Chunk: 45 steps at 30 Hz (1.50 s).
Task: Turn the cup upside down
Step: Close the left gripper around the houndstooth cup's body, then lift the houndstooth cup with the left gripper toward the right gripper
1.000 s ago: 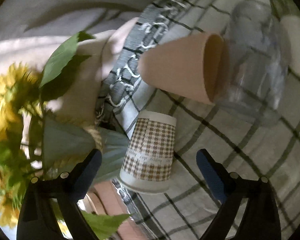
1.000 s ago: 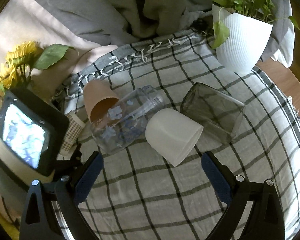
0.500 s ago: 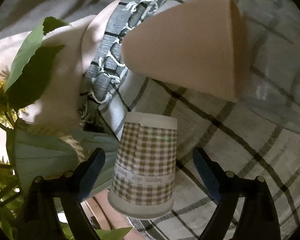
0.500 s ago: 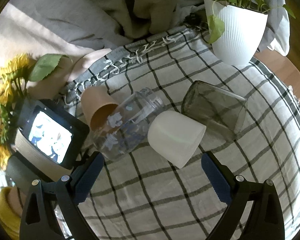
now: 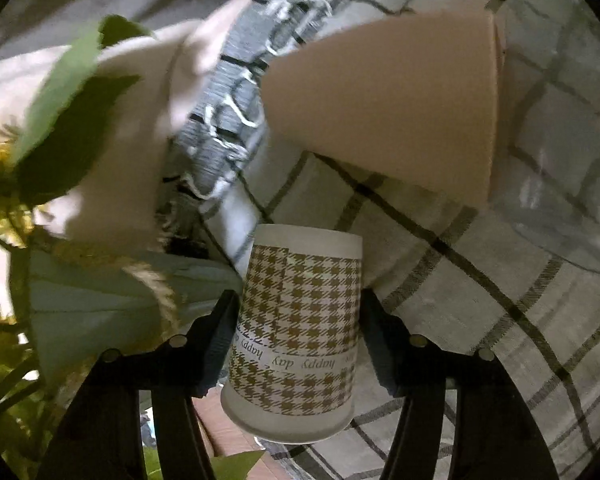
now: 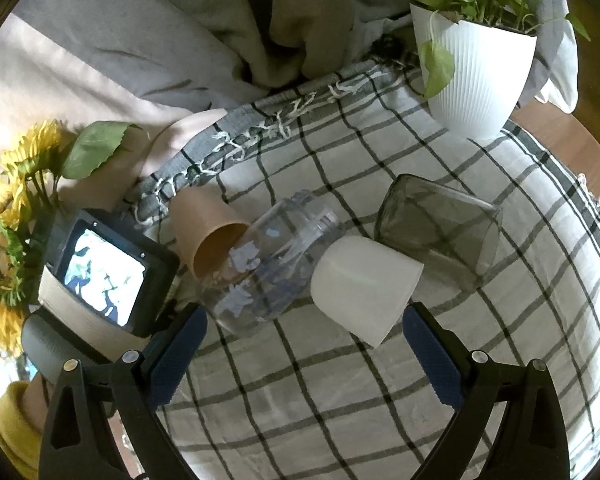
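Note:
A houndstooth paper cup (image 5: 296, 332) with "happy day" lettering lies on the checked cloth, its rim toward the camera. My left gripper (image 5: 296, 340) is shut on it, one finger against each side. A tan cup (image 5: 384, 108) lies on its side just beyond; it also shows in the right wrist view (image 6: 208, 236). My right gripper (image 6: 304, 340) is open and empty above the cloth, near a white cup (image 6: 364, 284) lying on its side. The left gripper's body (image 6: 100, 276) hides the paper cup in the right wrist view.
A clear glass jar (image 6: 272, 268) and a dark glass tumbler (image 6: 440, 232) lie on the checked cloth (image 6: 340, 400). A white plant pot (image 6: 480, 72) stands at the back right. Sunflowers (image 6: 8, 248) are at the left edge. Bedding lies behind.
My left gripper moved forward around the houndstooth cup and closed on it. My right gripper stayed open and shifted slightly.

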Tool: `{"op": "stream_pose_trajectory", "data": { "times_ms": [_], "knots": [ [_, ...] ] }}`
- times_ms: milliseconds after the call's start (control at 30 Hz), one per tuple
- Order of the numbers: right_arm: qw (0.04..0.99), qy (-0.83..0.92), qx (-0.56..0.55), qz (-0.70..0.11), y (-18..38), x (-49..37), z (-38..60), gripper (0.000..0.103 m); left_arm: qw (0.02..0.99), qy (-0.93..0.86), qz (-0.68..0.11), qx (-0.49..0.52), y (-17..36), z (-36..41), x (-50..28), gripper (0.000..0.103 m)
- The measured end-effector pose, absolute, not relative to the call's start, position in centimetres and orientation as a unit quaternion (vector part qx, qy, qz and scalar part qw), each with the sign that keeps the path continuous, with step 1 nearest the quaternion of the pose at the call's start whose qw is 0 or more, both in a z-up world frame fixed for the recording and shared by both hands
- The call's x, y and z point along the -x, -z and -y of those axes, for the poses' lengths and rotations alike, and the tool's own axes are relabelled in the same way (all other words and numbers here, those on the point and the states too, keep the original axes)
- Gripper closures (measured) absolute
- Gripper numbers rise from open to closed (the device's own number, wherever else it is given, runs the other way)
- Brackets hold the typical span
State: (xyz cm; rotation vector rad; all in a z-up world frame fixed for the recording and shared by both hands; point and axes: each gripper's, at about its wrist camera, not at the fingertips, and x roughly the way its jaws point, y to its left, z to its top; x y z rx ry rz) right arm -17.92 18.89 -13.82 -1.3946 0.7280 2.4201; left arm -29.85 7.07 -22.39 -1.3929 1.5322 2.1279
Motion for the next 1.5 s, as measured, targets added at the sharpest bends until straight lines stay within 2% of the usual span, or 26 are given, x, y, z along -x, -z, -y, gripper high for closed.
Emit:
{"op": "stream_pose_trajectory", "data": {
  "times_ms": [200,533,833,933,1200,1500],
  "knots": [
    [0.118,-0.839,0.480,-0.229,13.7,17.5,-18.6,0.004,0.098,-0.740,-0.480,0.462,19.7,-7.1,28.1,0.043],
    [0.104,-0.847,0.486,-0.190,12.5,14.7,-20.4,0.004,0.132,-0.784,-0.391,0.464,15.3,-8.2,20.4,0.043],
    [0.076,-0.859,0.488,-0.134,10.7,10.7,-21.6,0.004,0.126,-0.817,-0.255,0.502,12.7,-7.9,14.2,0.043],
    [0.067,-0.862,0.489,-0.112,10.4,9.4,-22.0,0.004,0.122,-0.818,-0.178,0.533,12.8,-7.3,12.7,0.043],
    [0.079,-0.851,0.508,-0.111,11.0,6.4,-24.6,0.004,0.125,-0.794,-0.037,0.593,14.8,-7.5,10.3,0.044],
    [0.099,-0.838,0.528,-0.098,12.6,4.4,-27.0,0.004,0.125,-0.769,0.006,0.627,17.9,-10.4,10.3,0.044]
  ]
}}
